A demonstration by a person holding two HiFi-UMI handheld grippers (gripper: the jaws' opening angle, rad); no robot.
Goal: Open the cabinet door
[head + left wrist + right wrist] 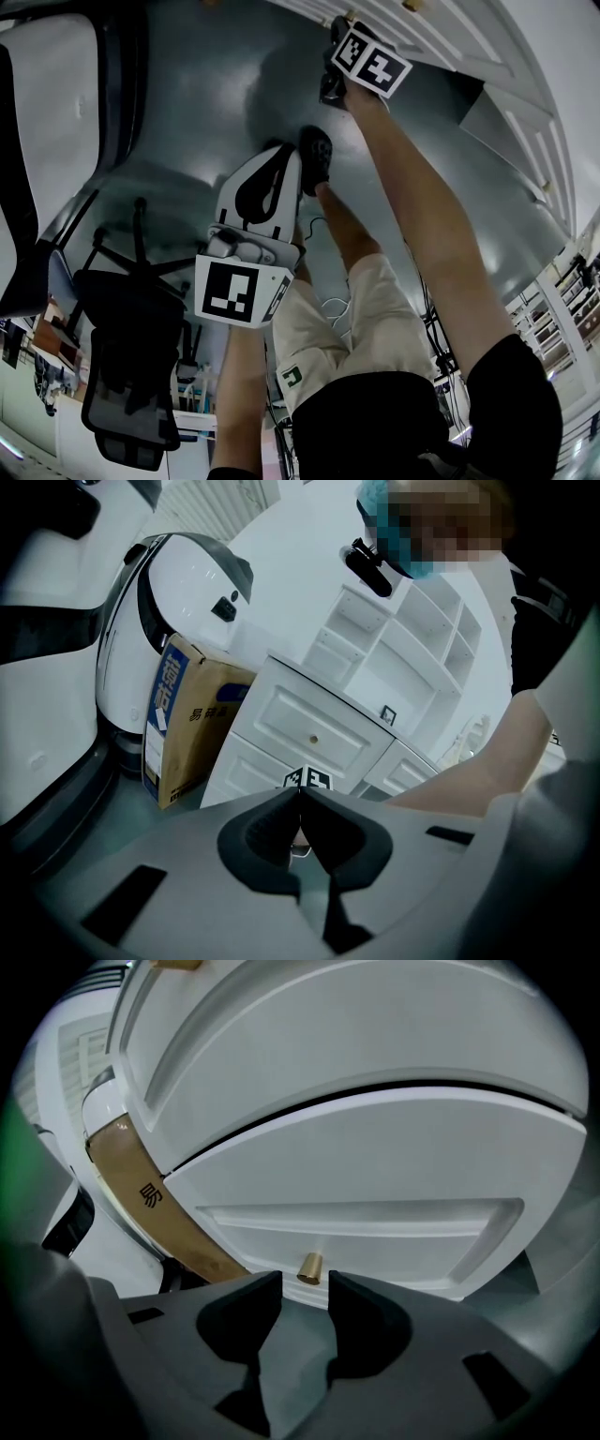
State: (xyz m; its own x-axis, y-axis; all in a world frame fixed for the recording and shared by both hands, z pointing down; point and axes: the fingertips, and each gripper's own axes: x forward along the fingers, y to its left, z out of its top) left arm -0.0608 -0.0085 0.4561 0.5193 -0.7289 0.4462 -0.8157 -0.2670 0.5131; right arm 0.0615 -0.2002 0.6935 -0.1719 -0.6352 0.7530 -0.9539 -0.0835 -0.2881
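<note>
One brass knob (310, 1267) on the white door (394, 1166), low by the floor (206, 103), in line with the right claw (305, 1286), jaws spread, gripping nothing, box (187, 726) beside the cabinet, left claw (300, 797) clenched on nothing, held well back

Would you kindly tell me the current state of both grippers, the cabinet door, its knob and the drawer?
Right gripper: open, holding nothing.
Brass knob: ungripped, just ahead of the gap between the right gripper's jaws.
Cabinet door: looks shut.
Left gripper: shut, nothing between its jaws.
Drawer: closed.
</note>
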